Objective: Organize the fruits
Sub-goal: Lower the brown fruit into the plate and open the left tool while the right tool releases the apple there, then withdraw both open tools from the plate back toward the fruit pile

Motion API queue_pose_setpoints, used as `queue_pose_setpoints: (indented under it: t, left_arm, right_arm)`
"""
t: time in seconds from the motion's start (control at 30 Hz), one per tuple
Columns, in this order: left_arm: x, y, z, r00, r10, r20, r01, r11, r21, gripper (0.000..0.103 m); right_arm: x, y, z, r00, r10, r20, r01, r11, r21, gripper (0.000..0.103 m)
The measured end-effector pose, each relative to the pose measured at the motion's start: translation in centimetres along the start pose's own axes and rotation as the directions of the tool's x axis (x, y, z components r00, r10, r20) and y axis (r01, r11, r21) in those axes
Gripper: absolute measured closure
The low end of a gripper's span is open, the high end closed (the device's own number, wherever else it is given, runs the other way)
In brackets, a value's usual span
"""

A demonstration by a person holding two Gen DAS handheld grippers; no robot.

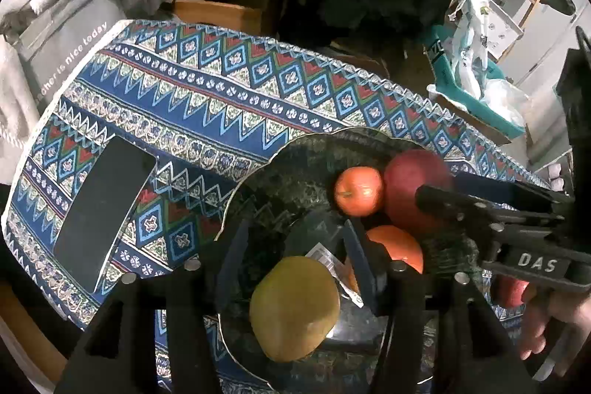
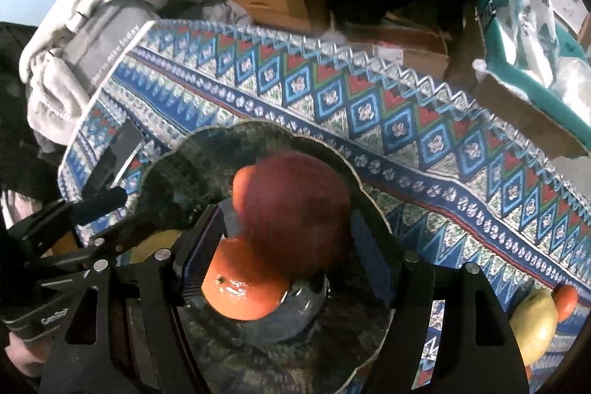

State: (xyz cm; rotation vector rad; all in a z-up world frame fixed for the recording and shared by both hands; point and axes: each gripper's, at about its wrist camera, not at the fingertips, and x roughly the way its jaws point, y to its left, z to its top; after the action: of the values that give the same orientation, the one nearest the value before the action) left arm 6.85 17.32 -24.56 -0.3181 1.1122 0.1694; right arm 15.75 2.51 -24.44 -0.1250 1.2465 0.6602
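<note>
A dark green scalloped plate (image 1: 280, 172) (image 2: 177, 165) sits on the patterned tablecloth. In the left wrist view it holds a yellow-green mango (image 1: 293, 307), a small red-orange apple (image 1: 357, 190), a large dark red fruit (image 1: 415, 187) and an orange (image 1: 400, 246). My left gripper (image 1: 291, 246) is open above the mango, which lies between its fingers and looks free. My right gripper (image 2: 288, 246) is open around the large red fruit (image 2: 295, 213), which rests on the plate beside the orange (image 2: 243, 287). The right gripper also shows in the left wrist view (image 1: 480, 213).
A black phone (image 1: 101, 213) lies on the cloth left of the plate. A yellow fruit (image 2: 535, 327) and a small orange one (image 2: 567, 300) lie on the cloth at the right. Grey clothes (image 1: 55, 6), cardboard boxes and a teal bin (image 1: 476, 87) surround the table.
</note>
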Motion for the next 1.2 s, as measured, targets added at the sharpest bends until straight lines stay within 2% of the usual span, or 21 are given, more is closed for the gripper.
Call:
queue_pose_setpoints:
  t: [0.27, 0.4, 0.67, 0.83, 0.93, 1.03, 1.2]
  left_arm:
    - [-2.1, -0.7, 0.2, 0.999, -0.021, 0.037, 0.021, 1.0, 0.007, 0.045]
    - [-3.6, -1.1, 0.2, 0.997, -0.018, 0.073, 0.016, 1.0, 0.025, 0.039]
    - [-7.2, -2.2, 0.4, 0.99, -0.033, 0.138, 0.026, 0.998, 0.053, 0.032]
    - [-9.4, -3.4, 0.5, 0.983, -0.052, 0.176, 0.039, 0.996, 0.079, 0.031]
    - [-10.6, -3.9, 0.5, 0.977, -0.062, 0.202, 0.045, 0.995, 0.091, 0.026]
    - [-11.8, -4.8, 0.5, 0.97, -0.056, 0.235, 0.03, 0.993, 0.114, 0.025]
    - [-13.4, -6.4, 0.4, 0.962, -0.083, 0.26, 0.044, 0.987, 0.153, 0.022]
  right_arm:
    - [-3.8, 1.5, 0.1, 0.995, -0.044, 0.091, 0.047, 0.998, -0.038, 0.03]
    - [-5.8, 2.1, -0.1, 0.987, -0.078, 0.142, 0.087, 0.995, -0.057, 0.03]
    - [-9.9, 2.3, -0.8, 0.972, -0.104, 0.211, 0.116, 0.992, -0.047, 0.03]
    - [-12.6, 2.2, -1.3, 0.958, -0.124, 0.26, 0.138, 0.99, -0.036, 0.03]
    - [-14.2, 2.1, -1.6, 0.947, -0.132, 0.292, 0.146, 0.989, -0.029, 0.03]
    - [-16.0, 2.0, -2.1, 0.935, -0.145, 0.323, 0.162, 0.986, -0.028, 0.03]
    - [-18.5, 1.4, -3.1, 0.918, -0.151, 0.367, 0.17, 0.985, -0.019, 0.025]
